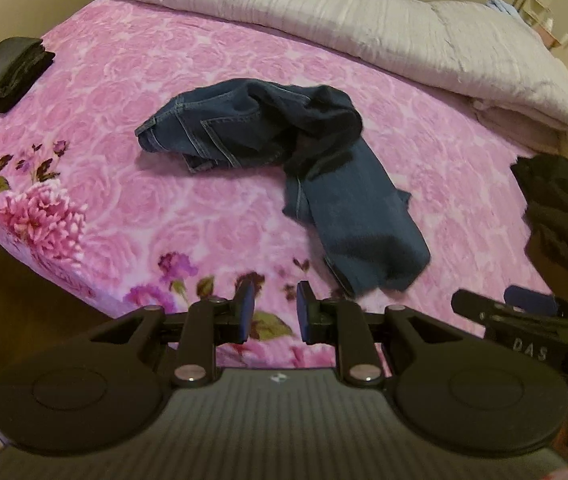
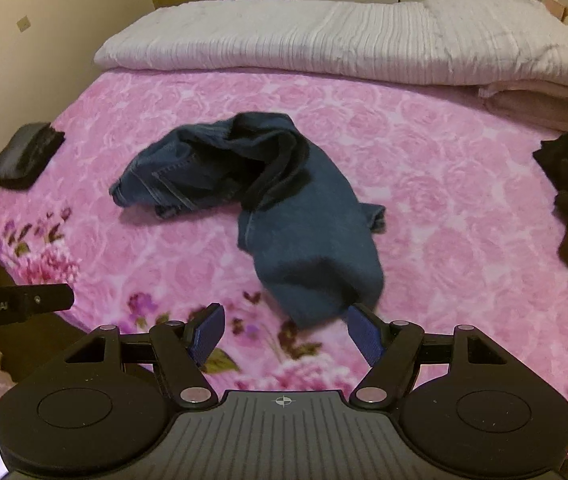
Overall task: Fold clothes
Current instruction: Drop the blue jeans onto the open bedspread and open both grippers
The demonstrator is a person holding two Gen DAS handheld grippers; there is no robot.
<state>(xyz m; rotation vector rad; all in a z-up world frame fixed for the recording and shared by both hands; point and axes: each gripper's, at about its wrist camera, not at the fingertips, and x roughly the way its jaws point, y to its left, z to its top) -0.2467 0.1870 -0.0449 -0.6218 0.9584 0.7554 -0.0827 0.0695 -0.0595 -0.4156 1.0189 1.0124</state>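
Observation:
A crumpled pair of dark blue jeans (image 1: pixel 284 160) lies in the middle of the pink floral blanket (image 1: pixel 123 208), one leg stretched toward me. My left gripper (image 1: pixel 273 304) hovers over the blanket's near edge, to the left of that leg's end, its blue pads apart with nothing between them. In the right wrist view the jeans (image 2: pixel 275 200) lie straight ahead. My right gripper (image 2: pixel 284 328) stands wide open, and the leg's end sits just in front of its right fingertip (image 2: pixel 364 332) without being pinched. The right gripper's side (image 1: pixel 524 308) shows at the left view's right edge.
A folded black garment (image 1: pixel 7 76) rests at the bed's left edge. A loose heap of black clothes (image 1: pixel 564 212) lies at the right. A folded pale quilt (image 1: pixel 324 20) runs along the back. The bed drops off to dark floor at lower left.

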